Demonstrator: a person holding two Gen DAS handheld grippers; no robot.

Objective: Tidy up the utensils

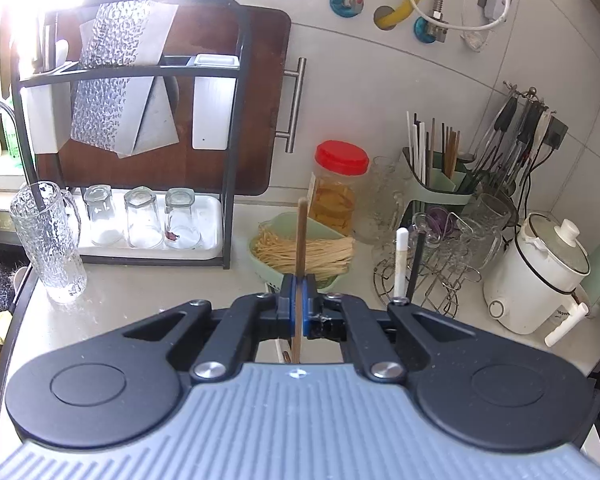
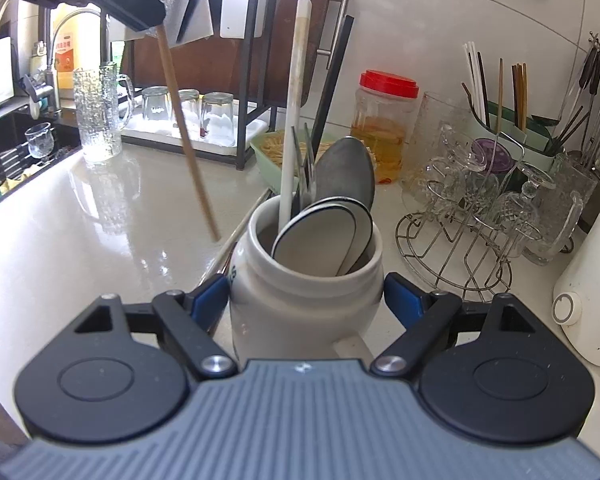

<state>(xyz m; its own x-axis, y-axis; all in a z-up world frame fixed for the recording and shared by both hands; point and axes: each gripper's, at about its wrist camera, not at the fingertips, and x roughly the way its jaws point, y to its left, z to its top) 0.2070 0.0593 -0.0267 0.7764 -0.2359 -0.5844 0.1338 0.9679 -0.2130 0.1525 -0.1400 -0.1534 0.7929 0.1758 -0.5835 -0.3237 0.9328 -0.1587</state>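
My left gripper (image 1: 299, 284) is shut on a thin wooden chopstick (image 1: 301, 236), which stands upright through the pads. In the right wrist view that chopstick (image 2: 184, 132) hangs slanted above the counter, left of a white ceramic jar (image 2: 296, 320), with the left gripper (image 2: 152, 20) at the top left. My right gripper (image 2: 306, 292) has its blue pads against both sides of the jar. In the jar stand a white stick (image 2: 296, 100), a black chopstick (image 2: 334, 76), a grey spoon (image 2: 348, 168) and a white spoon (image 2: 320, 236). A metal utensil (image 2: 240, 236) lies on the counter beside the jar.
A green chopstick holder (image 1: 436, 184) stands at the back right, by a red-lidded jar (image 1: 338, 188) and a green bowl of noodles (image 1: 300, 252). A wire rack of glasses (image 2: 480, 216), a white cooker (image 1: 536, 276), a glass mug (image 1: 48, 240) and a black rack (image 1: 232, 160) ring the counter.
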